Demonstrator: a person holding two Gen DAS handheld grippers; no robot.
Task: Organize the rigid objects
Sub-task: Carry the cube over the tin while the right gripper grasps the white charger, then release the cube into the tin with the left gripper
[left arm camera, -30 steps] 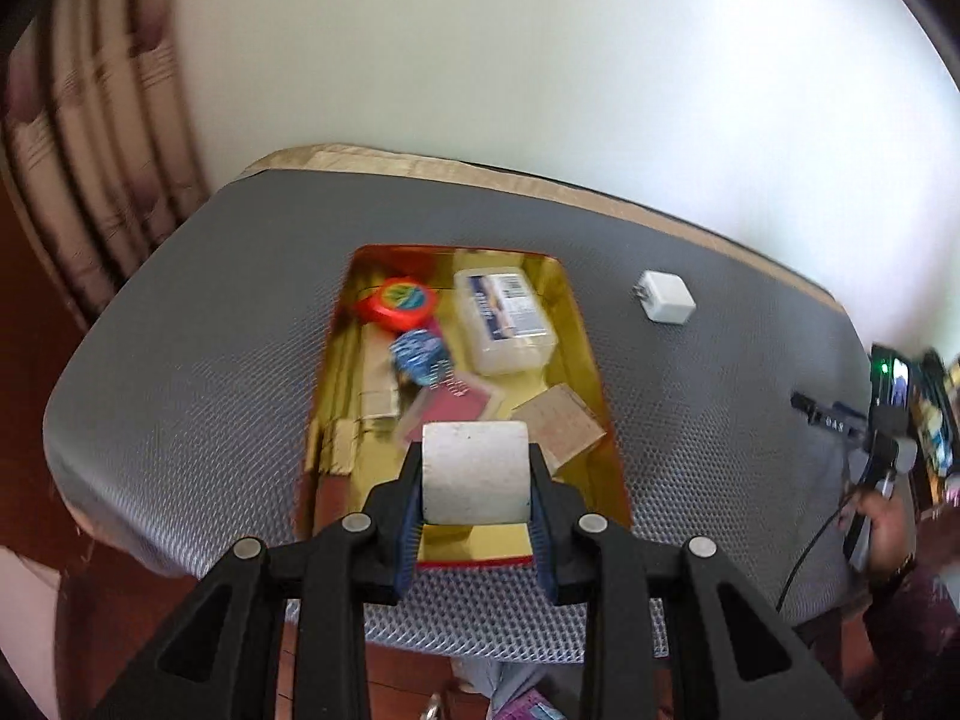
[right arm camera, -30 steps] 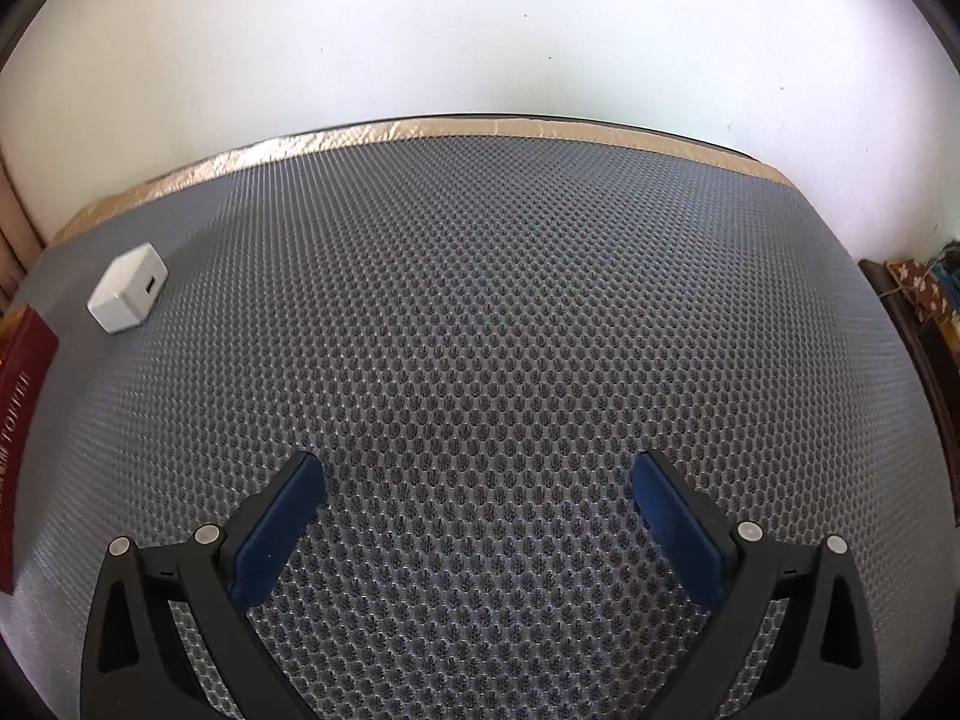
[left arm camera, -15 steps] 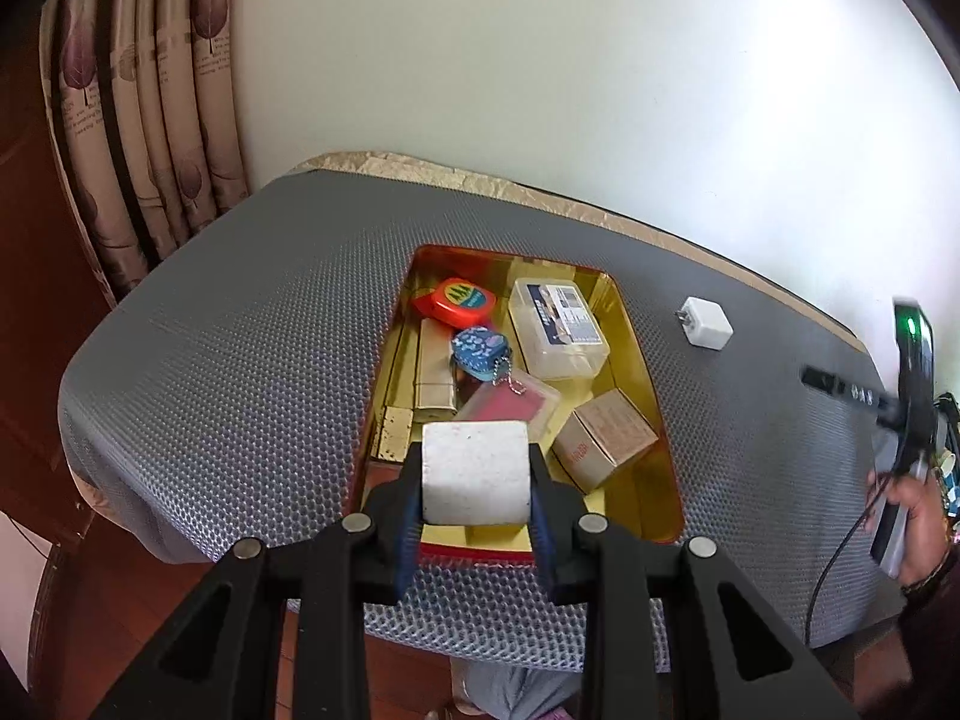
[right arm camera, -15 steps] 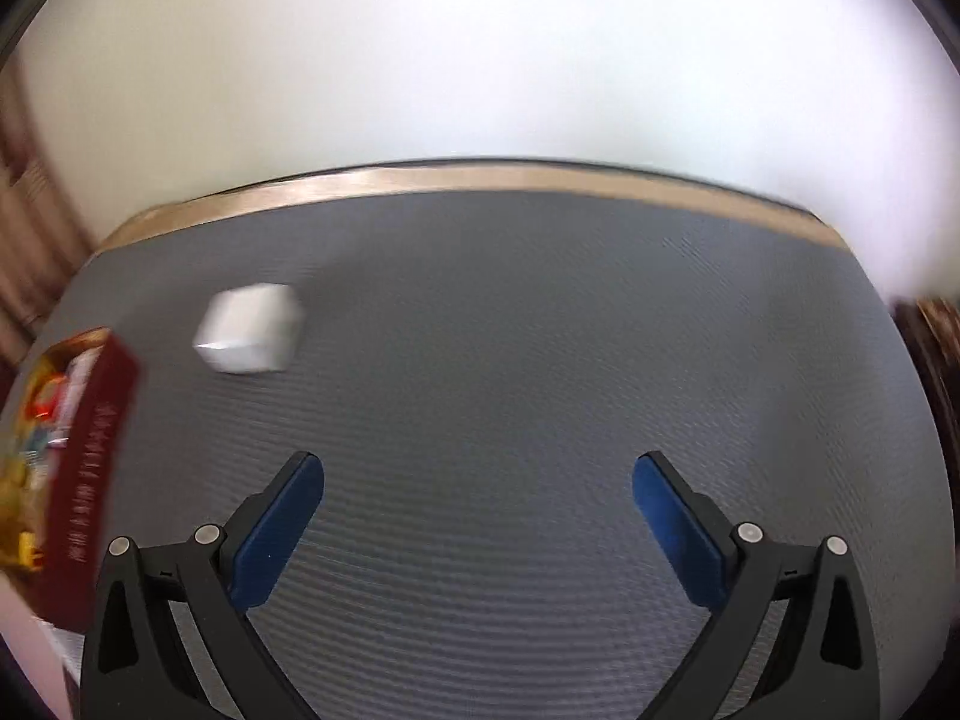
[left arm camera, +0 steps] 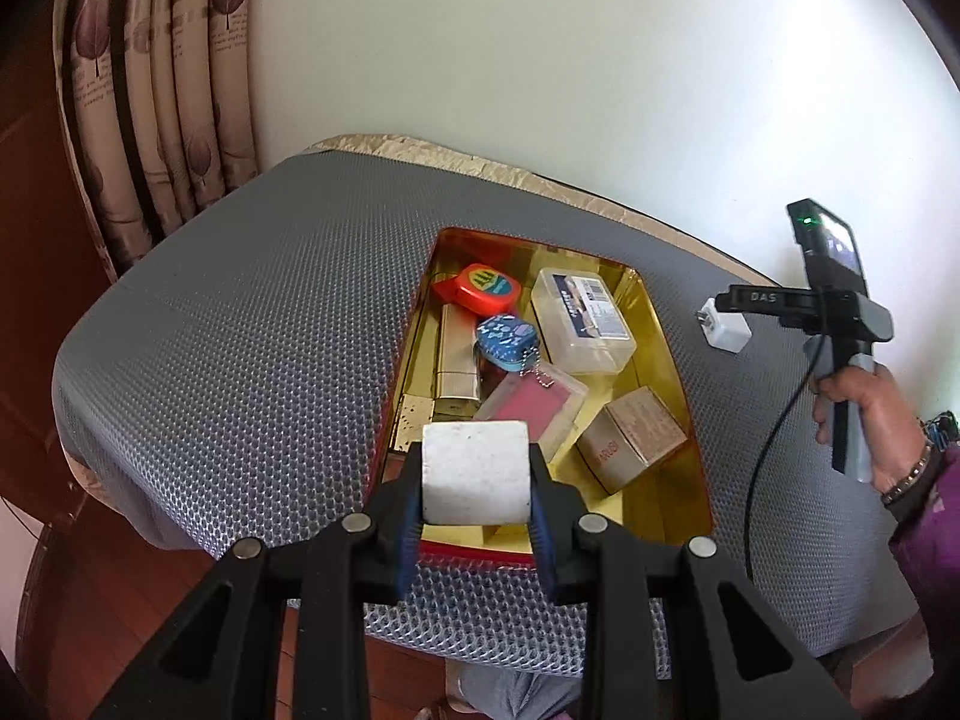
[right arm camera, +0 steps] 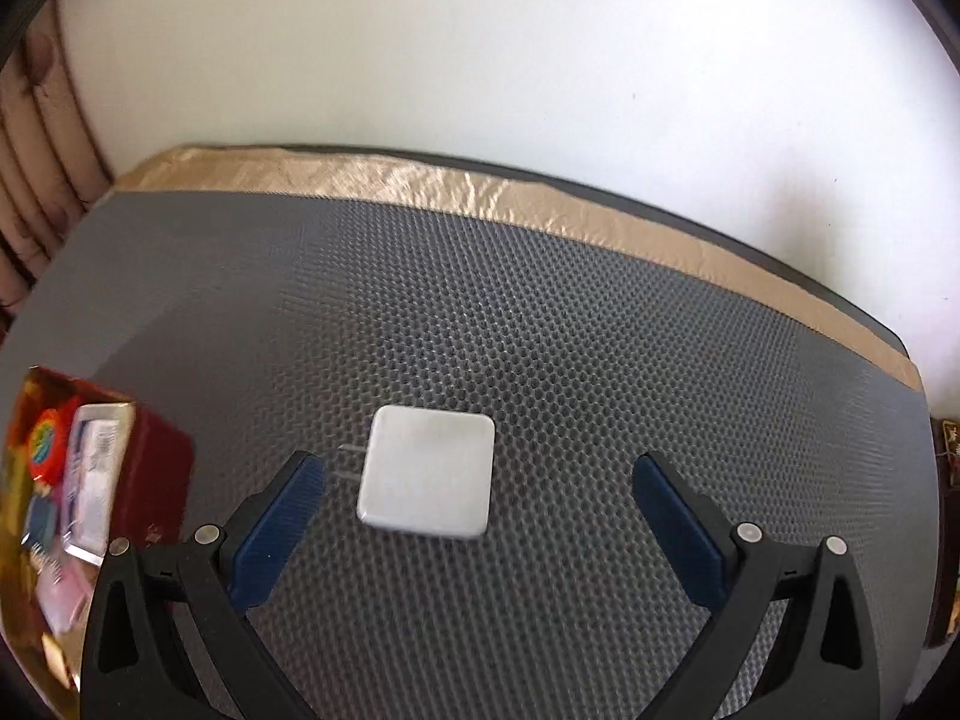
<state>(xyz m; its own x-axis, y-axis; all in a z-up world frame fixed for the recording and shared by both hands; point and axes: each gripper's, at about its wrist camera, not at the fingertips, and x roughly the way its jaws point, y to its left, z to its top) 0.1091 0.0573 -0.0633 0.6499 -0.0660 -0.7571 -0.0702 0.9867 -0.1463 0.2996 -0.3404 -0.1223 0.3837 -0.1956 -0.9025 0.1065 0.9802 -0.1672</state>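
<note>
Grey honeycomb mat [left arm camera: 252,324] fills the middle of both views, with a tan cloth edge [right arm camera: 480,192] running along its far side under the white wall [left arm camera: 540,60]. Patterned curtains [left arm camera: 156,90] hang at the upper left of the left view.

Centre of the left view sits the tin [left arm camera: 678,360], red outside and gold inside; in the right view it shows blurred at the lower left edge. Lying in it: a clear lidded box [left arm camera: 582,324] at the upper right, a brown carton [left arm camera: 636,438] at the lower right, a pink case [left arm camera: 534,402] in the middle, a gold bar [left arm camera: 459,360] on the left, a red tape measure [left arm camera: 483,288] at the top and a blue keychain [left arm camera: 507,339] just below it.

My left tongs [left arm camera: 477,519] rise from the bottom centre of the left view, clenched on a white block [left arm camera: 477,471] that hangs over the tin's near end.

My right tongs [right arm camera: 480,516] stand released in the right view, blue pads wide apart. A white charger [right arm camera: 429,477] lies flat on the mat between them in the frame, prongs pointing left, touching neither pad. In the left view the same charger lies right of the tin, and my right hand [left arm camera: 870,414] holds the handle at the right edge.
</note>
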